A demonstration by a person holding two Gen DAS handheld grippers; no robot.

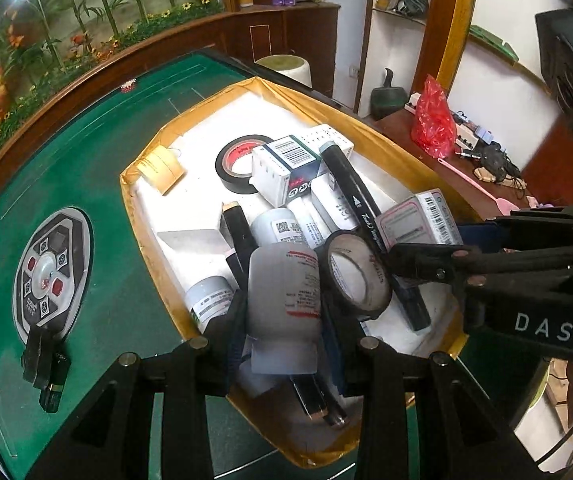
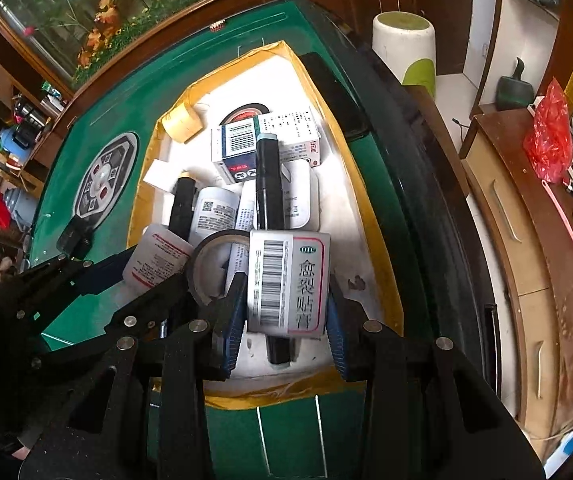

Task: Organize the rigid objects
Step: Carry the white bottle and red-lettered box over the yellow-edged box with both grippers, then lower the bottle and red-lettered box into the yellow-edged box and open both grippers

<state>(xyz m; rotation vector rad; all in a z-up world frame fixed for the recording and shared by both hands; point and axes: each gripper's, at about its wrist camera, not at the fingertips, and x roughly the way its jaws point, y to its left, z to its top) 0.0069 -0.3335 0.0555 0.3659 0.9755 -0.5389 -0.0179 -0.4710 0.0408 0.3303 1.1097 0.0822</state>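
My left gripper (image 1: 282, 320) is clamped on a white bottle (image 1: 284, 300), held upright over the near end of the yellow-rimmed tray (image 1: 146, 208). My right gripper (image 2: 286, 312) pinches a pink-edged medicine box (image 2: 290, 284) between its blue pads, above a black marker (image 2: 270, 184). Between the two, a grey tape roll (image 1: 356, 274) leans against the bottle. Farther in I see more boxes, a black tape roll (image 1: 238, 160) and a beige tape roll (image 1: 162, 168) on the tray's white floor. Beyond lies the green table (image 1: 86, 140).

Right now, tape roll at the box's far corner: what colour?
Pale yellow tape roll, clearest in the left wrist view.
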